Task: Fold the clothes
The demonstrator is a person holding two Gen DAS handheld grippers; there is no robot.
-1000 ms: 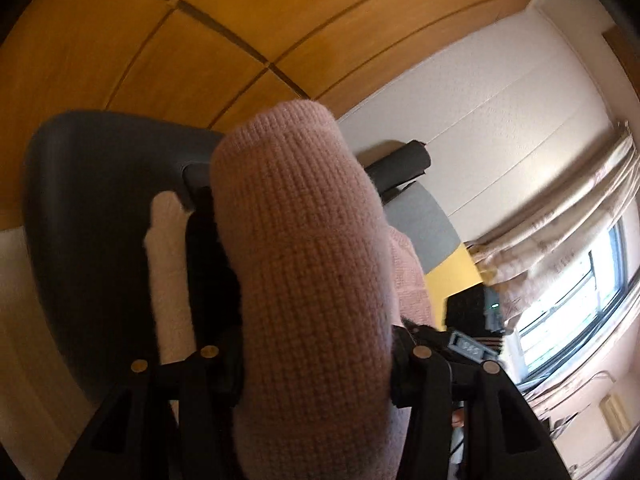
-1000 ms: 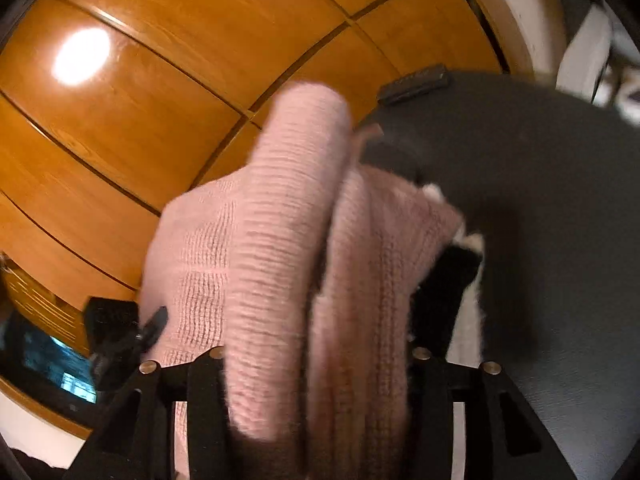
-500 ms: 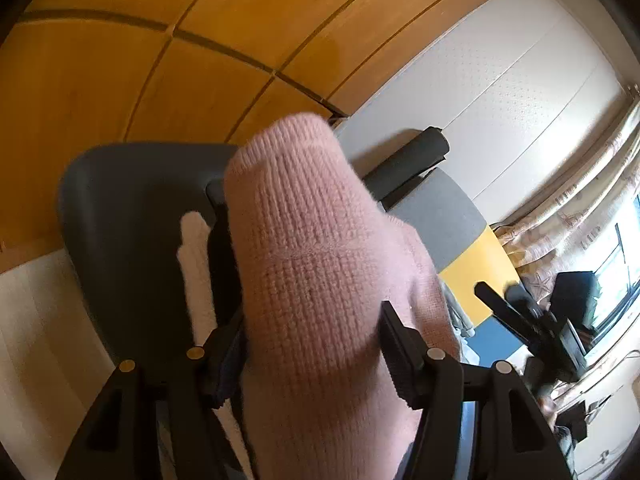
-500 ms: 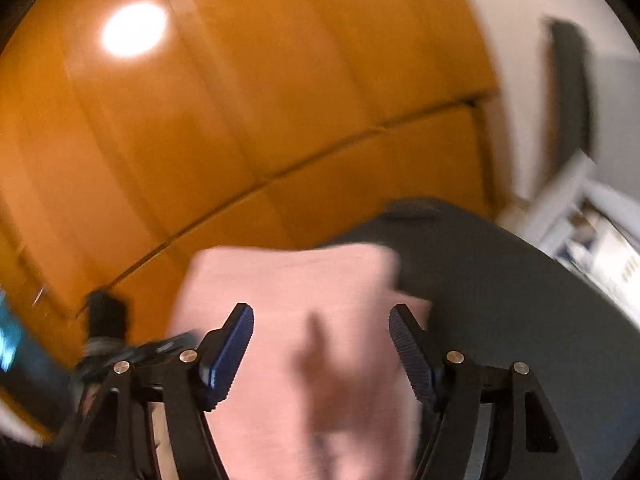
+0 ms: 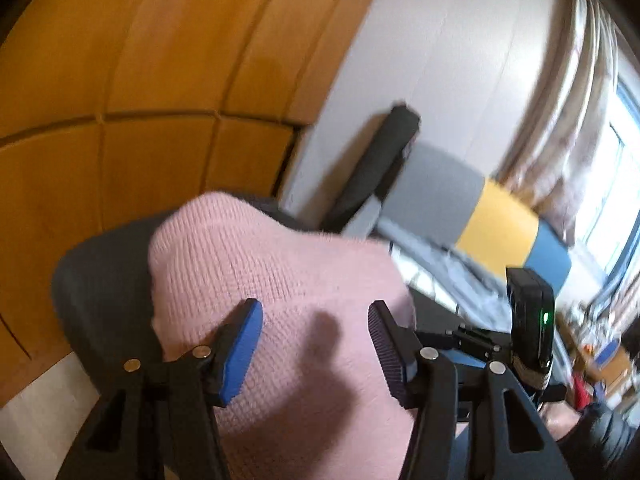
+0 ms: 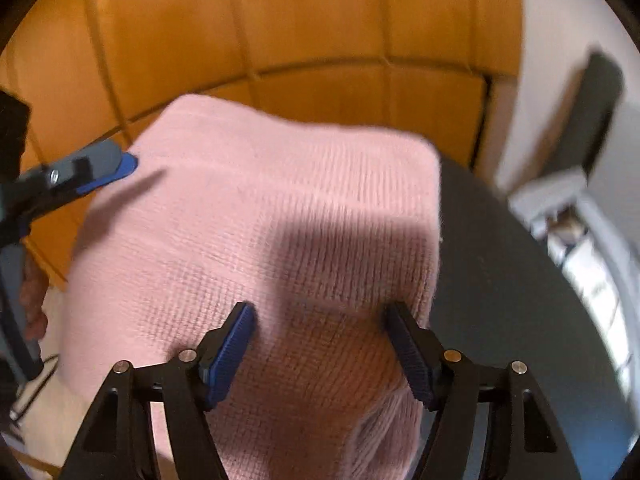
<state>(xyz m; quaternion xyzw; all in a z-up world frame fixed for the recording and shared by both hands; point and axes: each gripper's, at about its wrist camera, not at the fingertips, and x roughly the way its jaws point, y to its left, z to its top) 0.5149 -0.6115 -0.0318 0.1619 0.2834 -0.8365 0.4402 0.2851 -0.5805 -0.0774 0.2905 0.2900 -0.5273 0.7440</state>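
On top of a dark grey round surface (image 6: pixel 520 280), set before a wooden panelled wall (image 6: pixel 304 20): a pink knitted garment (image 6: pixel 256 216), folded into a thick, blunt-cornered bundle, ribbed texture uppermost, one side reaching past the surface's edge

Left gripper (image 5: pixel 316 344) poised above the near part of the garment, jaws parted and closing at this moment, blue pad (image 5: pixel 240 356) on one side and dark ribbed pad (image 5: pixel 390 354) on the other, both clear of the knit, nothing clamped between them, only a shadow on the pink wool below

Right gripper (image 6: pixel 320 344) likewise released, jaws wide, fingertips (image 6: pixel 228 352) hanging over the near end of the bundle with the wool visible in the gap; whether the tips brush the fabric, cannot tell

Seen from the right wrist: the left gripper's grey and blue finger at the far left edge of the garment, a hand (image 6: pixel 34 300) behind it

Seen from the left wrist: the right gripper's black housing with a green light (image 5: pixel 544 316) just beside the bundle's right side, a dark sleeve (image 5: pixel 600 436) at the lower corner

Further back, blurred: a white wall (image 5: pixel 440 40), a dark padded bar (image 5: pixel 380 160), a grey, yellow and blue cushion (image 5: pixel 500 224), pale curtains (image 5: pixel 580 100) by a bright window
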